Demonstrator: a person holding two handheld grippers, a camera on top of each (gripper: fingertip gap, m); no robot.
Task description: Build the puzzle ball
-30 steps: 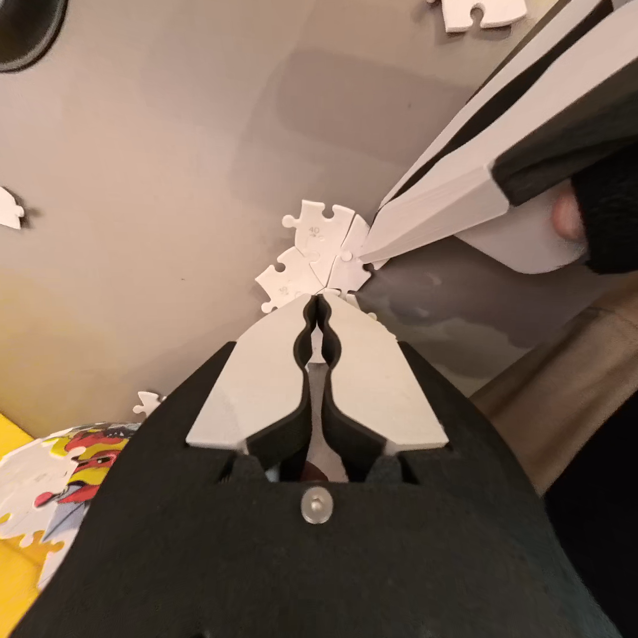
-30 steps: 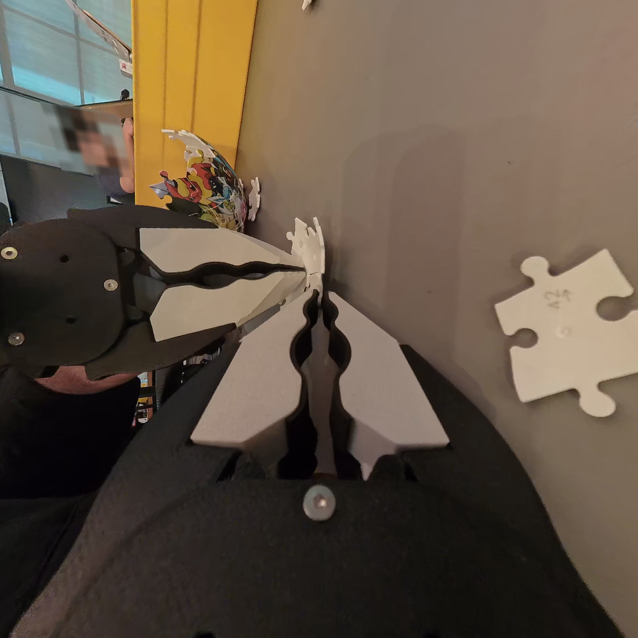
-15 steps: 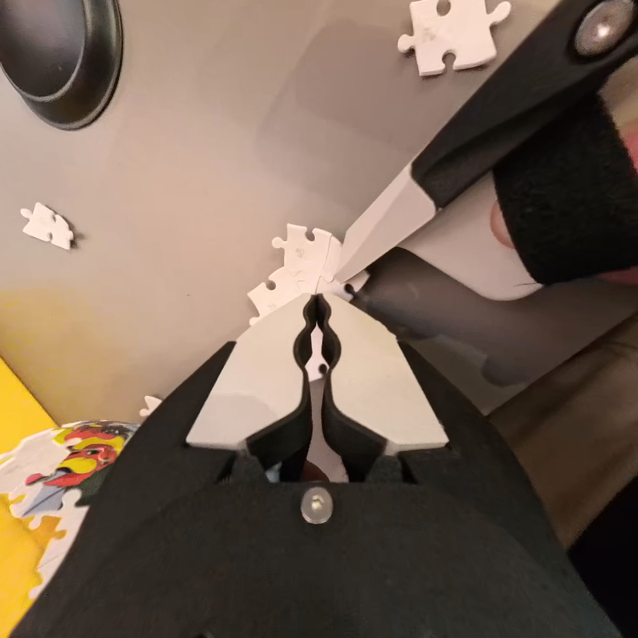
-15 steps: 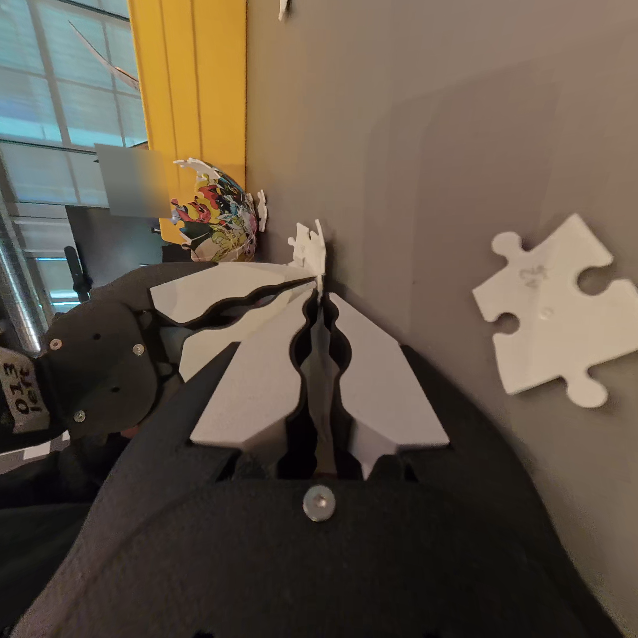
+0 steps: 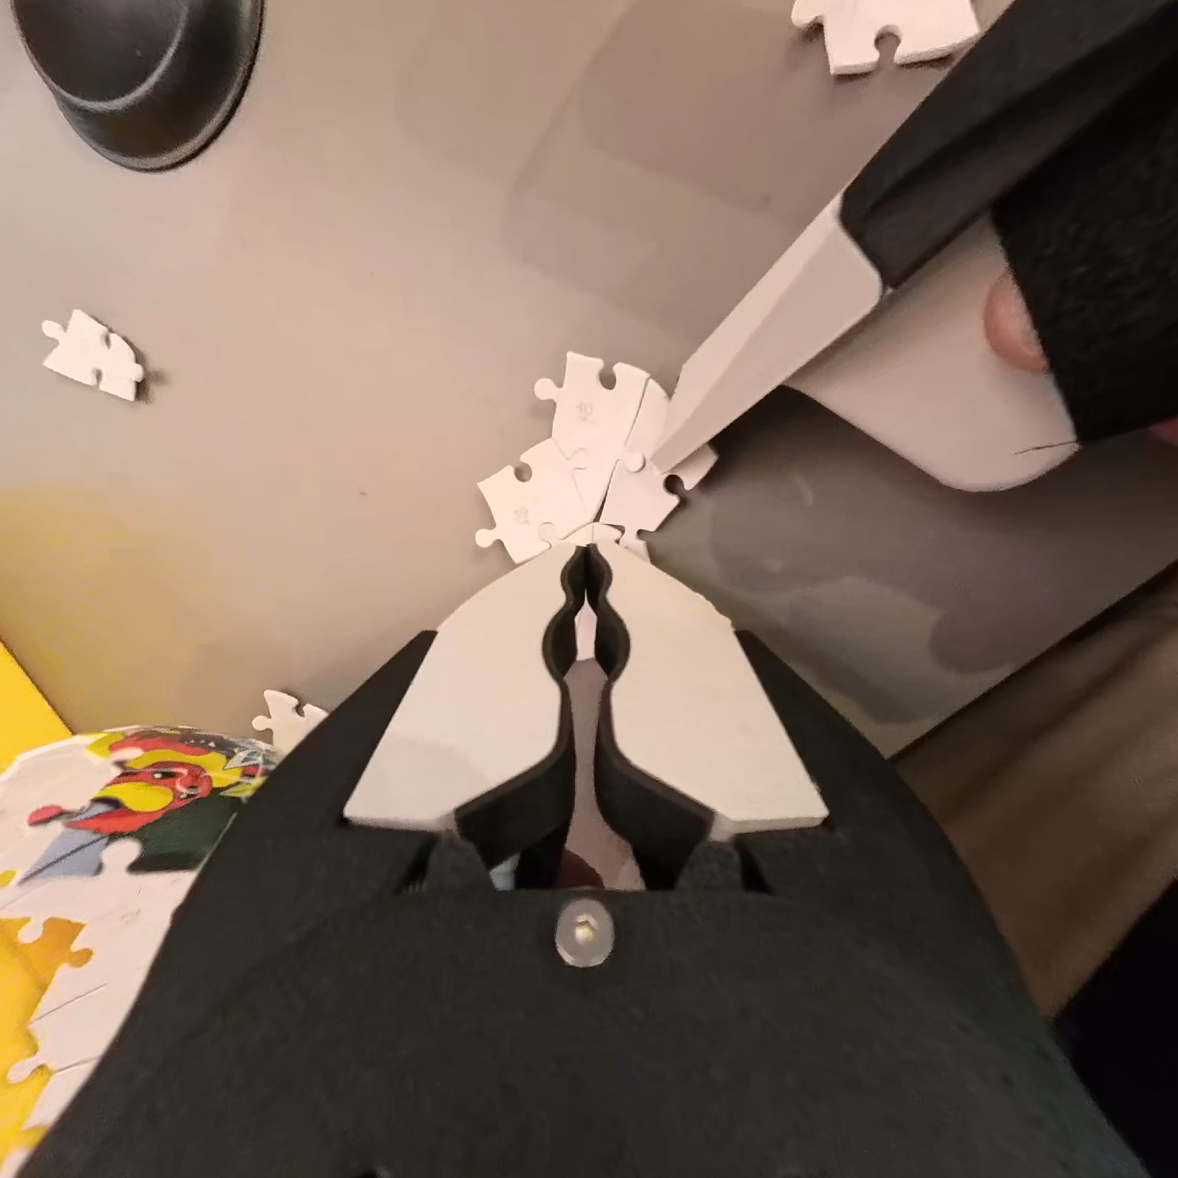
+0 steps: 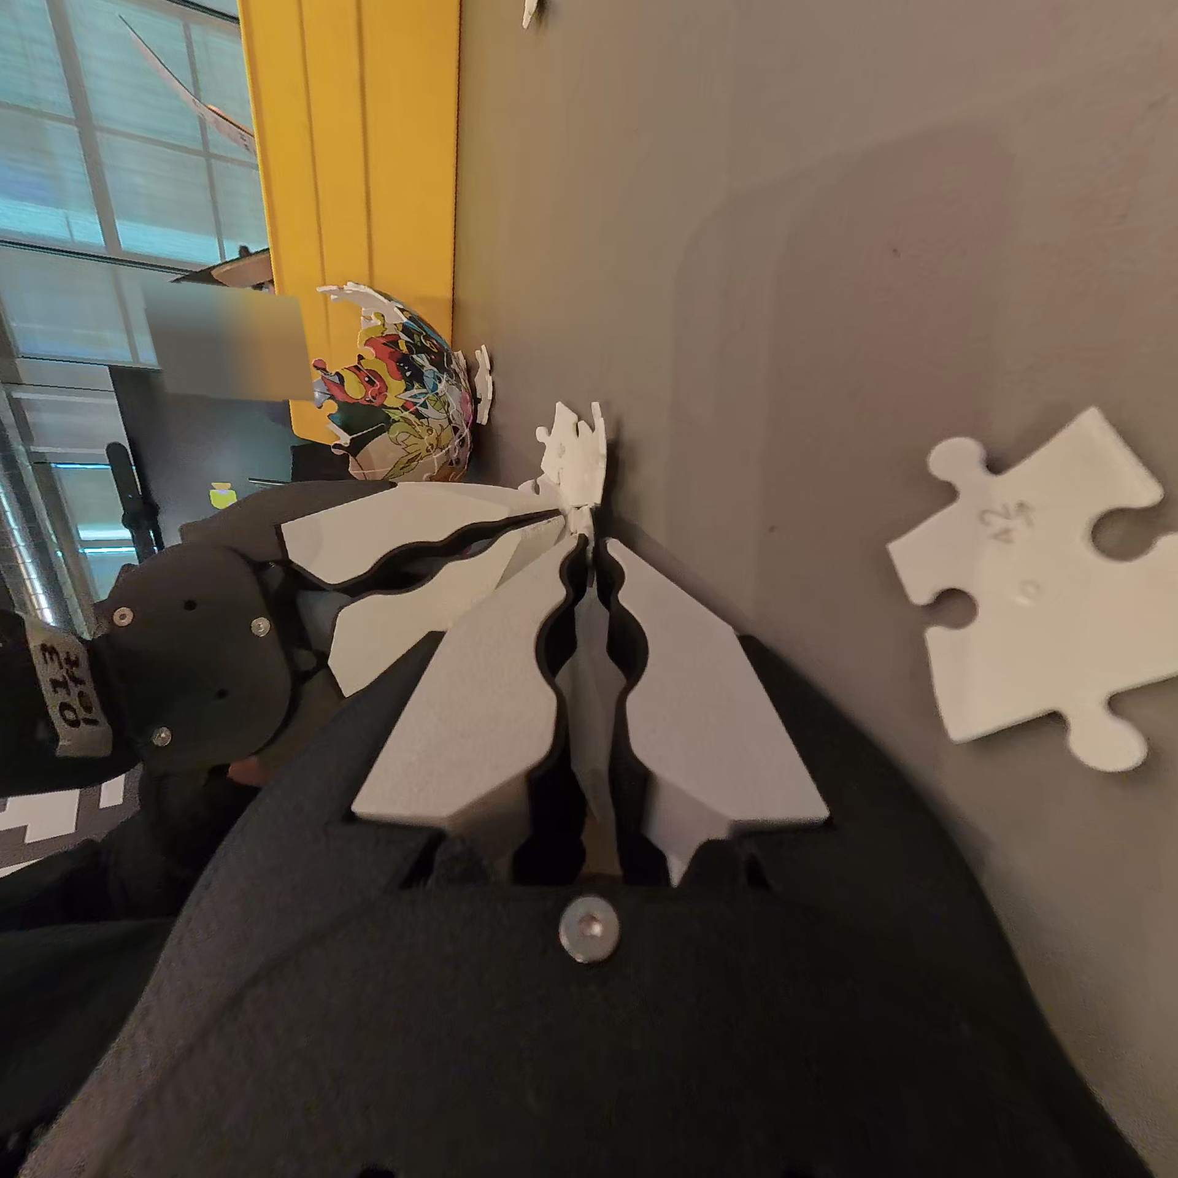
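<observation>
A cluster of several joined white puzzle pieces (image 5: 583, 459) is held on edge just above the grey table (image 5: 357, 319). My left gripper (image 5: 588, 553) is shut on the cluster's lower edge. My right gripper (image 5: 676, 456) reaches in from the upper right, with its tips pinching the cluster's right piece. In the right wrist view the cluster (image 6: 574, 462) stands edge-on, my right gripper (image 6: 593, 548) is shut on it, and the left gripper (image 6: 561, 513) meets it from the left. The half-built colourful puzzle ball (image 6: 401, 408) sits behind; it also shows in the left wrist view (image 5: 95, 828).
Loose white pieces lie on the table (image 5: 95, 357), (image 5: 892, 32), (image 5: 287, 707), and a large one is near my right gripper (image 6: 1045, 612). A black round object (image 5: 140, 70) is at the far left. A yellow panel (image 6: 357, 159) borders the table. The table edge (image 5: 956, 720) runs close on the right. Only a small space, under 4 cm, lies between the two pairs of fingers.
Both grippers stay shut on the cluster. The right gripper has tilted and the pair has shifted slightly over the table, so the loose pieces around have moved in view.
</observation>
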